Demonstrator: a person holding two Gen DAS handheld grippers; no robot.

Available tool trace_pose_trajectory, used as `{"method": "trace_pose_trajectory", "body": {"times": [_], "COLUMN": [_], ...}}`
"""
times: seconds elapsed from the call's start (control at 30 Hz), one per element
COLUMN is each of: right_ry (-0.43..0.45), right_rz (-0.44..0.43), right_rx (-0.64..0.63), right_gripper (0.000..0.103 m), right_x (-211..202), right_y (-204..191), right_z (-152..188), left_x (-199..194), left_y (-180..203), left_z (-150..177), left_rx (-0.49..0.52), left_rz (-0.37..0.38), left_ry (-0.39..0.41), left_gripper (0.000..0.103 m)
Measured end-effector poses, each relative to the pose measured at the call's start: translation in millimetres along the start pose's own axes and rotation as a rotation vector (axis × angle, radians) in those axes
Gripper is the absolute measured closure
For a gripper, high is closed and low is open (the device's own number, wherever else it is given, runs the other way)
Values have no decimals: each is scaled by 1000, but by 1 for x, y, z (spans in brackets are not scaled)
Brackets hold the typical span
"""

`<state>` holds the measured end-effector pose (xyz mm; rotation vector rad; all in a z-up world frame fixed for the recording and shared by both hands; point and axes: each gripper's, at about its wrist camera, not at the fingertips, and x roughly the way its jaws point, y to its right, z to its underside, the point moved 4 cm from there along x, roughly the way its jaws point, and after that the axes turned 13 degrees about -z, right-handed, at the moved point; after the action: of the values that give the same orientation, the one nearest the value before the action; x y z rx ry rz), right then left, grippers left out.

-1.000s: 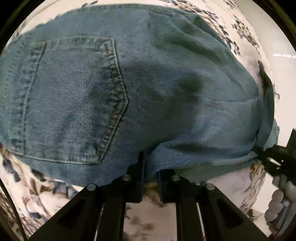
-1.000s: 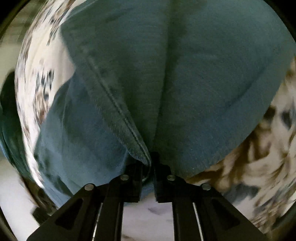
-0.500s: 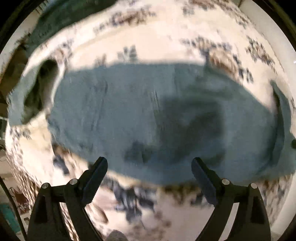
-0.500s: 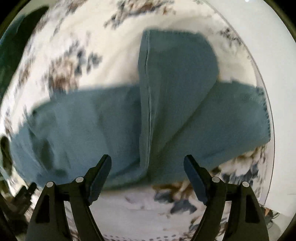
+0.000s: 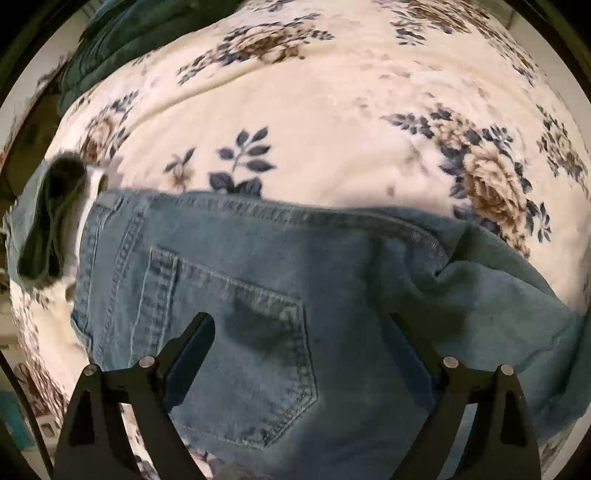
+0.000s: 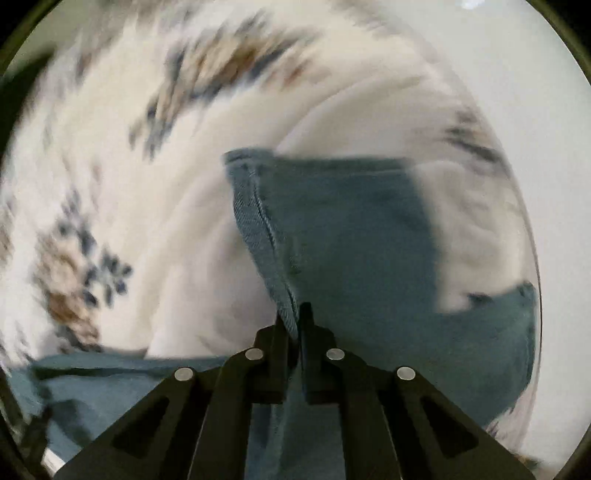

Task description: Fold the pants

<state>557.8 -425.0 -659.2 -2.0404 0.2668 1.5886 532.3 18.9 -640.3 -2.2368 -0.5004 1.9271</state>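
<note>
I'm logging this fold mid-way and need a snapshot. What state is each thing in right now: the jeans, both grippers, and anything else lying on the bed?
Jeans: lying on the blanket, back pocket up, right end rumpled, one seam edge pinched.
Left gripper: open, over the back pocket, holding nothing.
Right gripper: shut on the jeans' seam edge.
Floral blanket: spread under the jeans.
Dark green cloth: bunched at the blanket's far left corner.

The pants (image 5: 258, 295) are matt blue denim cloth with raised stitched seams; the bedspread (image 5: 332, 110) beneath is soft, fuzzy floral cloth.
</note>
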Motion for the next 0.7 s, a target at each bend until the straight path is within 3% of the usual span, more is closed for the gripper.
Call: {"method": "trace_pose_trajectory", "body": {"times": [0.07, 0.17, 0.27, 0.37, 0.47, 0.53, 0.6, 0.63, 0.67, 0.7], "right_ry": [109, 172, 146, 79, 93, 91, 126, 147, 175, 193], "right_rz": [-25, -67, -158, -289, -401, -391, -333, -292, -254, -225], "right_rx": [83, 305, 537, 710, 778, 759, 726, 714, 707, 701], "right_gripper": [98, 98, 98, 97, 95, 93, 80, 62, 35, 23], "right_x": [-44, -75, -53, -11, -3, -12, -28, -38, -50, -57], "right_y": [35, 112, 182, 223, 238, 242, 244, 246, 252, 257], "right_z": [17, 62, 116, 157, 171, 168, 163, 160, 154, 151], "left_x": [0, -1, 1, 1, -4, -10, -17, -20, -22, -25], "left_y": [-3, -8, -2, 7, 18, 23, 27, 27, 27, 27], "left_z": [8, 23, 38, 47, 52, 53, 55, 55, 55, 55], "left_rx": [-10, -54, -64, -42, -7, 11, 15, 13, 8, 3], "left_rz": [-1, -3, 5, 1, -10, -15, -14, -12, -9, -7], "left_ry": [-11, -13, -35, -40, -16, 5, 27, 34, 41, 46], "left_gripper": [10, 10, 10, 10, 10, 10, 10, 10, 10, 10]}}
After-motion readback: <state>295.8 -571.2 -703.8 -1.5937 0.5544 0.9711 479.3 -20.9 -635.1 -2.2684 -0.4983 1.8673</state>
